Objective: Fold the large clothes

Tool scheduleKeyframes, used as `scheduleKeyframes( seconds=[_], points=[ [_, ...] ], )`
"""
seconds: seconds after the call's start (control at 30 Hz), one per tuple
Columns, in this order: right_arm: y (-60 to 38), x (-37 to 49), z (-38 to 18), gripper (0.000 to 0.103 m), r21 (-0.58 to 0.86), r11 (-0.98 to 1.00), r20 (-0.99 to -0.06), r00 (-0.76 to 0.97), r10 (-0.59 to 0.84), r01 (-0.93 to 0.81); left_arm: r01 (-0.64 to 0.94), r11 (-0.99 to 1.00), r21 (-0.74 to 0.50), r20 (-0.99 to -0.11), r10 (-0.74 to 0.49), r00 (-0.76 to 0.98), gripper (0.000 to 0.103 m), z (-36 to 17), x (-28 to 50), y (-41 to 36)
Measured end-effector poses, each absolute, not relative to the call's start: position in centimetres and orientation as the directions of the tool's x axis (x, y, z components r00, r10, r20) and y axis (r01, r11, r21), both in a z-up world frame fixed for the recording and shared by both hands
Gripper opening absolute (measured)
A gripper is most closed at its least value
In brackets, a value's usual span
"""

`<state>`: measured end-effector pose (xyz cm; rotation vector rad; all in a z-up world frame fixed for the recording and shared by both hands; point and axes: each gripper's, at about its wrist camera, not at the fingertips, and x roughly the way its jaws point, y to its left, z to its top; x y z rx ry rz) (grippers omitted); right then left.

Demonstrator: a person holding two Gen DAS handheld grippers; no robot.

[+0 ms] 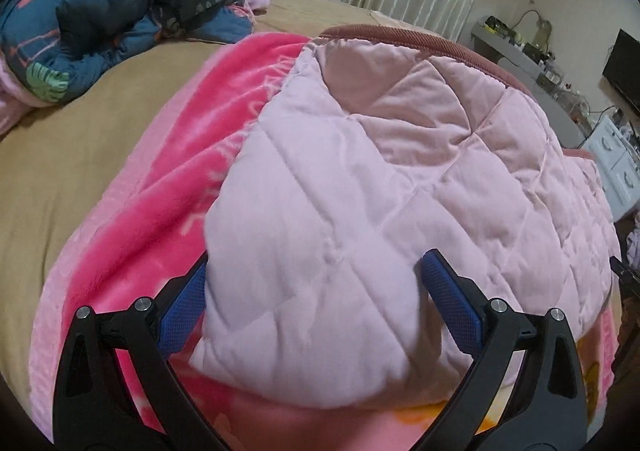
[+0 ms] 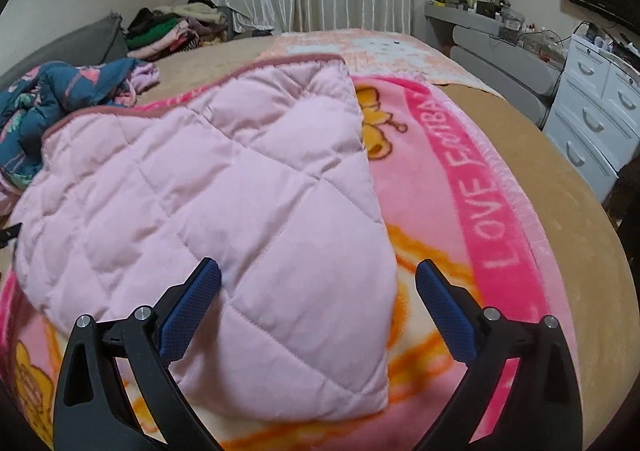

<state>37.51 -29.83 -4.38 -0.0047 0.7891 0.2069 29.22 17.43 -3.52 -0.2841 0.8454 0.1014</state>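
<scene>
Pink quilt (image 1: 360,179): pale, satin-smooth, diamond-stitched and puffy; it lies already doubled on the bed, on top of a fleece blanket, with a darker ribbed trim along its far edge.
Left hand-held gripper (image 1: 316,291): jaws wide apart and straddling the quilt's near left corner; the left pad is partly hidden behind the cloth, the right pad stands beside it, and I cannot see either one pinching. Nothing is held.
Right hand-held gripper (image 2: 318,289): jaws spread, with the quilt's near right corner between them; the left pad lies just beside the fabric, the right pad stands apart over the blanket. Nothing is held.
Key relation: the quilt lies ahead of and below both grippers, its near edge running crosswise between them, one corner to each hand. Neither hand is clearly nearer.
Judgement: closing on both corners looks like the next call, then carrying the near edge toward the trimmed far edge.
Blanket (image 2: 460,187): plush, hot pink border with white lettering, cartoon prints in orange and yellow.
Bed (image 1: 80,155): tan sheet, smooth and matte.
Handling: the padding is thick and slippery, so a shallow bite may slide off.
Duvet (image 1: 100,7): crumpled, dark teal with a leaf print, well apart at far left.
</scene>
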Motion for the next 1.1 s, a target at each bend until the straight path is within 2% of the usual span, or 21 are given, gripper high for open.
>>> scheduleKeyframes(
  seconds=[0.03,0.07,0.1,0.17,0.27,0.37,0.5,0.67,0.83,1.03,1.1],
  points=[
    [-29.7,37.7,-4.5,0.059,0.092,0.976,-0.707,0.677,0.203,-0.197,-0.194,0.962,-0.192,-0.747,-0.015,0.664,0.067,-3.4,29.5,17.1],
    [-29.5,38.0,-4.5,0.042,0.093,0.978,-0.709,0.677,0.198,-0.188,-0.200,0.966,-0.165,-0.738,0.013,0.674,0.032,-3.1,29.6,16.7],
    [-29.2,38.2,-4.4,0.027,0.093,0.979,-0.705,0.682,0.195,-0.183,-0.200,0.968,-0.153,-0.733,0.024,0.680,0.023,-2.8,29.8,16.5],
    [-28.6,38.5,-3.3,0.019,0.072,0.981,-0.681,0.710,0.181,-0.181,-0.187,0.975,-0.122,-0.710,0.046,0.703,0.013,-1.7,30.5,15.6],
    [-28.3,39.5,-1.2,0.015,0.047,0.985,-0.645,0.748,0.157,-0.167,-0.184,0.980,-0.076,-0.651,0.091,0.753,0.011,0.9,31.5,14.9],
    [-28.2,41.6,0.6,0.015,0.046,0.987,-0.620,0.770,0.151,-0.157,-0.204,0.977,-0.066,-0.639,0.116,0.761,0.011,2.4,33.6,15.0],
    [-27.7,44.8,0.3,0.015,0.028,0.993,-0.640,0.761,0.107,-0.117,-0.236,0.971,-0.036,-0.664,0.153,0.732,0.011,1.8,36.7,14.8],
    [-27.4,47.9,-3.0,0.015,0.036,0.998,-0.711,0.700,0.066,-0.057,-0.267,0.963,-0.045,-0.707,0.158,0.689,0.011,-0.5,38.6,15.2],
    [-27.3,48.9,-4.8,0.015,0.043,0.999,-0.731,0.680,0.054,-0.033,-0.263,0.965,0.020,-0.723,0.195,0.662,0.013,-2.1,39.6,14.5],
    [-27.5,49.0,-5.5,0.019,0.065,0.998,-0.750,0.659,0.058,-0.013,-0.274,0.962,0.015,-0.733,0.197,0.651,0.015,-2.4,39.8,14.8],
    [-27.8,48.8,-5.4,0.023,0.090,0.996,-0.760,0.646,0.070,-0.002,-0.276,0.961,0.023,-0.733,0.204,0.649,0.017,-2.2,39.7,14.7]
  ],
)
